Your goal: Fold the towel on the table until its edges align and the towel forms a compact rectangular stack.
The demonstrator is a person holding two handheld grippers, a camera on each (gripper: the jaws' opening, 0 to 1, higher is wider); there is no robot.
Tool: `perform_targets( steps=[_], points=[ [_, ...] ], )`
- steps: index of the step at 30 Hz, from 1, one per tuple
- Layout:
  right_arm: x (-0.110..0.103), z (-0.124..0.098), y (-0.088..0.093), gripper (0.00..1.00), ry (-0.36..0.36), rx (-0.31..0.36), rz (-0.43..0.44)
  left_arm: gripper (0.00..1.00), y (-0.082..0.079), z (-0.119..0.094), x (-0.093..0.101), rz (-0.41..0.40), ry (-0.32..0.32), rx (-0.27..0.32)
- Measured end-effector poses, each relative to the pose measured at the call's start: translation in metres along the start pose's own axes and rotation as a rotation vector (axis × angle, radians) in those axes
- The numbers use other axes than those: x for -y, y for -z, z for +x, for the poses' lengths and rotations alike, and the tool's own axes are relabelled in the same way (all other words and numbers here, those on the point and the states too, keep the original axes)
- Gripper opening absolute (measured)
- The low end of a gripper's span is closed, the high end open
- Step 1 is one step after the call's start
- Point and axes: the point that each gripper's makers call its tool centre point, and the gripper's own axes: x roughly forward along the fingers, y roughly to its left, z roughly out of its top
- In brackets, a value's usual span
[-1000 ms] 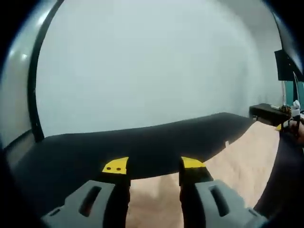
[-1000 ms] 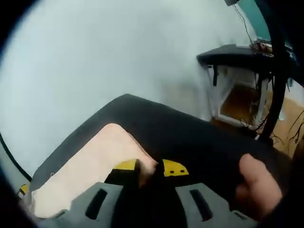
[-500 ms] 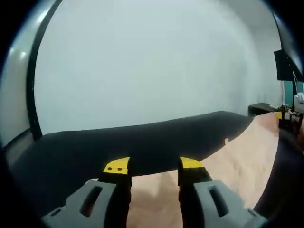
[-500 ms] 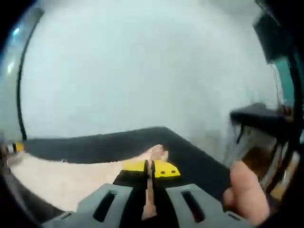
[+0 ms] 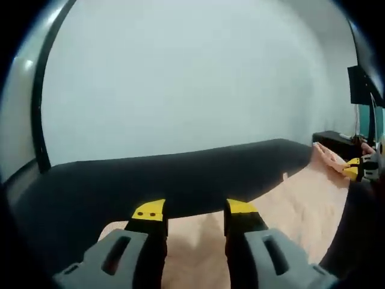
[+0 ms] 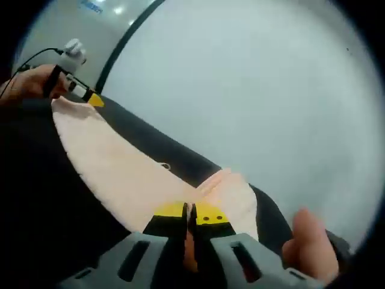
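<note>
The towel (image 5: 301, 205) runs off at five o'clock (behind the left gripper (image 5: 195, 211)); its lower edge stays hidden.

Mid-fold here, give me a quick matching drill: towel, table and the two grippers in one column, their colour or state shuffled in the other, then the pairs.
Things:
1. towel
2. table
3. right gripper
4. left gripper

States:
A. black surface
B. fingers apart, with peach cloth between them
C. peach, stretched between both grippers
D. fingers closed, pinching a corner of cloth

Pairs: 1-C, 2-A, 3-D, 4-B
</note>
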Motion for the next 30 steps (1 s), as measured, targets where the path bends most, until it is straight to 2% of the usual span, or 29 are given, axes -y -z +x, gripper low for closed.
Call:
perform_targets(
  steps=[2,3,8,11,15,18,19,20,22,24,25,26,27,28,30],
  points=[
    [-0.009,-0.001,0.001,0.01,-0.037,-0.009,-0.006,0.34,0.001,0.000,0.001,0.004,0.002,-0.003],
    [-0.008,-0.002,0.000,0.01,-0.024,-0.009,-0.006,0.34,0.001,-0.001,0.001,0.003,0.003,-0.003],
    [-0.024,0.001,-0.002,0.01,-0.075,-0.019,-0.034,0.34,0.002,-0.001,0.000,-0.006,0.006,-0.008],
    [-0.040,0.002,-0.009,0.01,-0.109,-0.011,-0.073,0.34,0.005,-0.001,-0.001,-0.006,0.005,-0.015],
    [-0.059,-0.001,-0.023,0.02,-0.159,0.021,-0.064,0.34,0.006,-0.001,-0.001,-0.004,0.004,-0.021],
    [-0.059,0.009,-0.014,0.02,-0.158,-0.013,-0.068,0.34,0.007,-0.002,-0.002,-0.003,0.001,-0.025],
    [-0.065,0.011,-0.005,0.03,-0.204,-0.040,-0.038,0.34,0.007,-0.002,-0.002,-0.003,0.002,-0.028],
    [-0.071,0.010,-0.006,0.05,-0.244,-0.032,-0.006,0.34,0.008,-0.002,-0.003,-0.005,0.001,-0.028],
    [-0.080,0.003,-0.015,0.13,-0.316,0.005,0.079,0.34,0.008,-0.002,-0.003,-0.007,0.000,-0.031],
    [-0.086,-0.009,-0.034,0.24,-0.399,0.069,0.199,0.34,0.009,-0.002,-0.004,-0.004,-0.001,-0.037],
    [-0.084,-0.015,-0.045,0.26,-0.427,0.102,0.275,0.34,0.009,-0.002,-0.004,-0.004,0.000,-0.038],
    [-0.075,-0.016,-0.051,0.25,-0.423,0.124,0.324,0.34,0.009,-0.002,-0.004,-0.004,0.000,-0.038],
    [-0.051,-0.014,-0.062,0.21,-0.395,0.158,0.400,0.34,0.009,-0.002,-0.004,-0.005,0.000,-0.039],
    [-0.034,-0.010,-0.063,0.18,-0.355,0.166,0.420,0.34,0.010,-0.002,-0.003,-0.005,0.000,-0.039],
    [0.015,0.008,-0.053,0.17,-0.206,0.161,0.384,0.34,0.010,-0.002,-0.004,-0.004,0.000,-0.041]
  ],
)
